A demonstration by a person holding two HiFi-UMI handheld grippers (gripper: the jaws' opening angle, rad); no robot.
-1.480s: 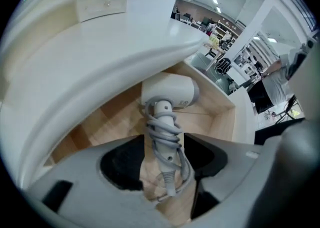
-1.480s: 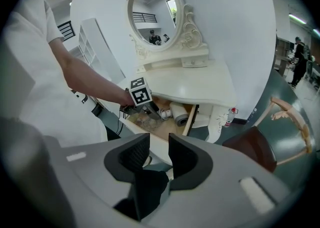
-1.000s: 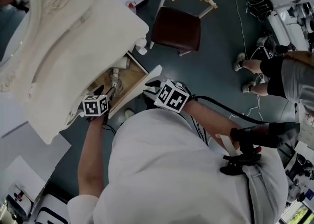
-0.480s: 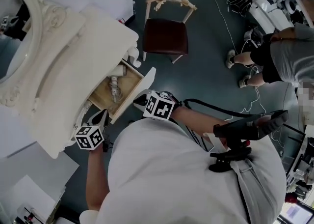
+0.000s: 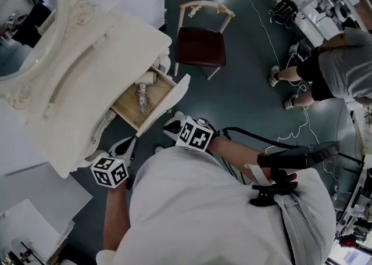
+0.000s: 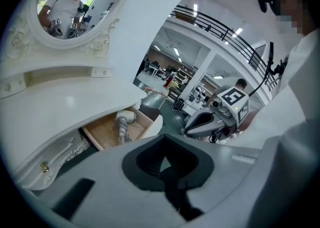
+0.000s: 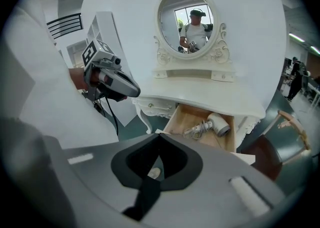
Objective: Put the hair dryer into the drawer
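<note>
The white hair dryer lies with its coiled cord inside the open wooden drawer of the white dressing table. My left gripper hangs shut and empty below the drawer's left corner, clear of it. My right gripper is shut and empty too, just in front of the drawer's white front panel. In the left gripper view the hair dryer rests in the drawer beyond my shut left gripper. From the right gripper view, the hair dryer sits past my shut right gripper.
A wooden chair with a dark seat stands on the floor behind the drawer. Another person stands at the right, with cables trailing over the floor. An oval mirror tops the dressing table.
Both grippers have drawn back from the drawer toward my body, the left one down and to the left. The hair dryer stays in the drawer.
</note>
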